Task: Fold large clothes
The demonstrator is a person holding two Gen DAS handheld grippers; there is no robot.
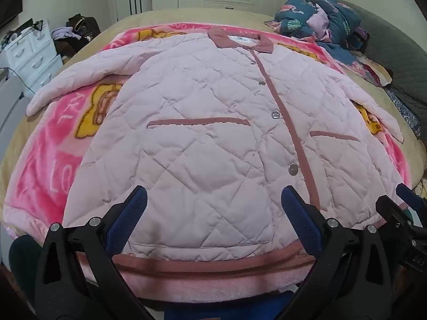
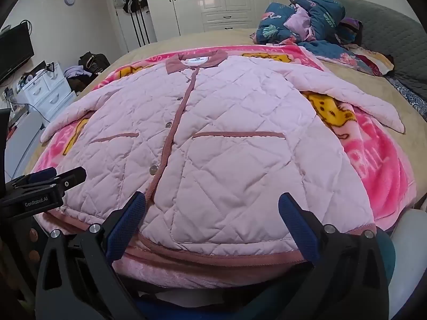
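Quilted pink jacket with corduroy-like trim lay flat, buttoned, on a fuzzy pink blanket across the bed, while left gripper and right gripper hovered above its hem, blue-padded fingers spread, empty.

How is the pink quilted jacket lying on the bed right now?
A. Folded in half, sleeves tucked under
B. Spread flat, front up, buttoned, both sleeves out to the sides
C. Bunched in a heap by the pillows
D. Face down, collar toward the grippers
B. The jacket lies flat on the pink blanket with its buttons and pockets showing, collar at the far end, and a sleeve stretched out to each side.
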